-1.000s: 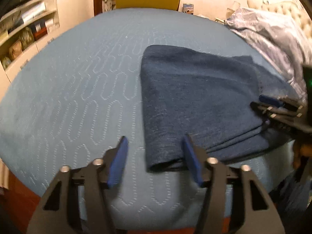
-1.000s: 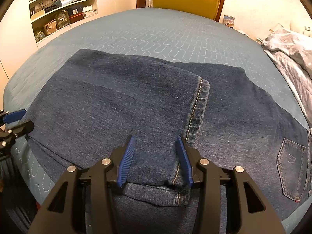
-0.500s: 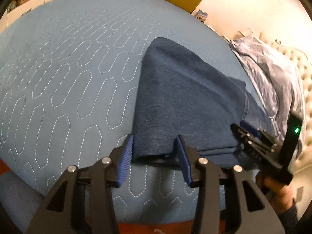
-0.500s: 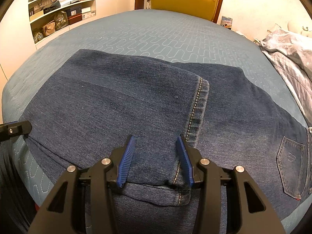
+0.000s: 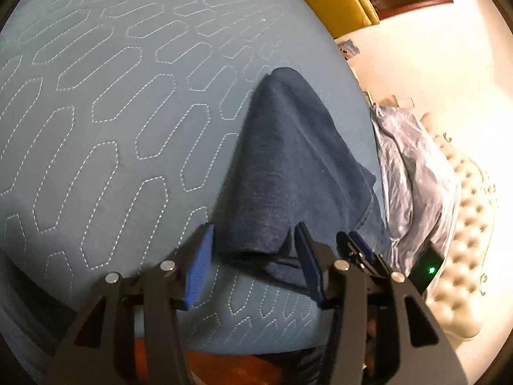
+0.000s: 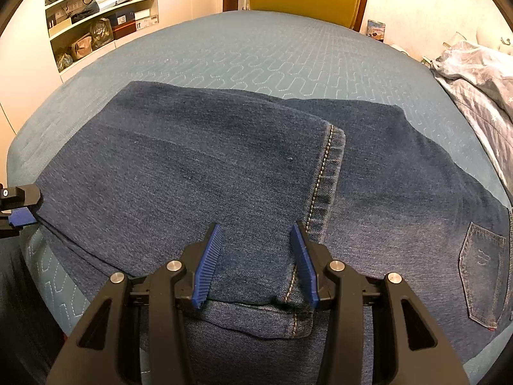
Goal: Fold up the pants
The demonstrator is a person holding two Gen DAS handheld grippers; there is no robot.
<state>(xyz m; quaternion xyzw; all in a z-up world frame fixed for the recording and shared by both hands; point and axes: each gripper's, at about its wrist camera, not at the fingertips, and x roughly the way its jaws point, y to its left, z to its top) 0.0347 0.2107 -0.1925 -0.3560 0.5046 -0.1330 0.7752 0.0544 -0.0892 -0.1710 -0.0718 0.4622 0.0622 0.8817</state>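
Left wrist view: your left gripper [image 5: 255,256] stands open at the bed's [image 5: 105,134] near edge, its blue pads on either side of the folded end of the jeans [image 5: 282,166] without pinching it. Your right gripper [image 6: 256,256] is open too, its fingers spread over the hemmed leg end that lies folded across the jeans on the bed, near the edge.

left gripper [image 5: 255,256]: matte black angular frame, triangular cut-outs | ribbed blue pads [image 5: 199,268] on both fingers | four round silver screws across the knuckles || right gripper [image 6: 256,260]: same black frame, same ribbed blue pads [image 6: 207,264], four silver screws | seen from the left wrist camera, a black block on it with a green light [image 5: 431,269]
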